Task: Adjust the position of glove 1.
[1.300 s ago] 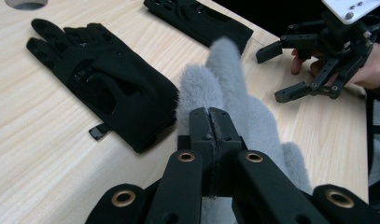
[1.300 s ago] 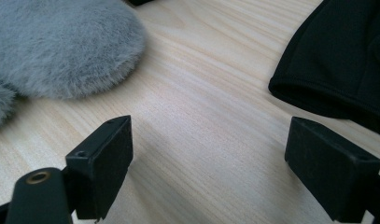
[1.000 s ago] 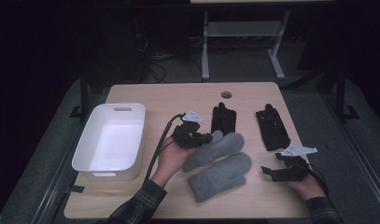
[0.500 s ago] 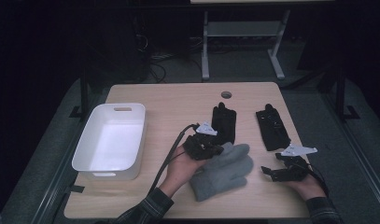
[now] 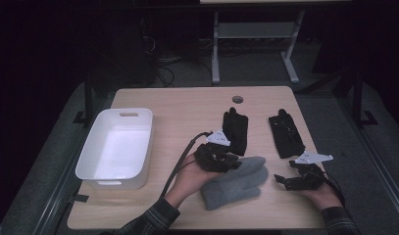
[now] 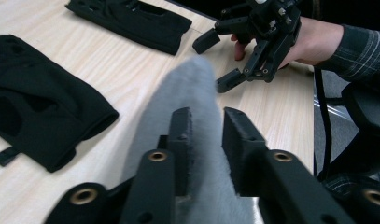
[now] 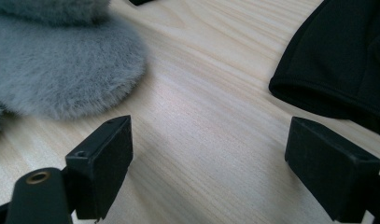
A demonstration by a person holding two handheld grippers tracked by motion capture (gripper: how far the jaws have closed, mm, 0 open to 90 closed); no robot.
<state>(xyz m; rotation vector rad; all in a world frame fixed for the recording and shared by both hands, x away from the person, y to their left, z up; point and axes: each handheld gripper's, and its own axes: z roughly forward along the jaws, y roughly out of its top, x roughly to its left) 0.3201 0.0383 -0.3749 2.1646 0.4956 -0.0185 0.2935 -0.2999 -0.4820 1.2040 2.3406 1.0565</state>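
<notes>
Grey mittens (image 5: 234, 183) lay stacked at the worktop's (image 5: 177, 105) six o'clock, paired for the white bin (image 5: 116, 149) at nine. My left tongs (image 5: 231, 161) had just been opening, fur between slack jaws; right tongs (image 5: 285, 180) stood spread, empty.

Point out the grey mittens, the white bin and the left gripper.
grey mittens (image 5: 234, 186): high view, on the middle of the fuzzy stacked pair.
white bin (image 5: 87, 160): high view, on its left rim.
left gripper (image 6: 206, 133): left gripper view, midway between its two black fingertips, over the grey fur.
</notes>
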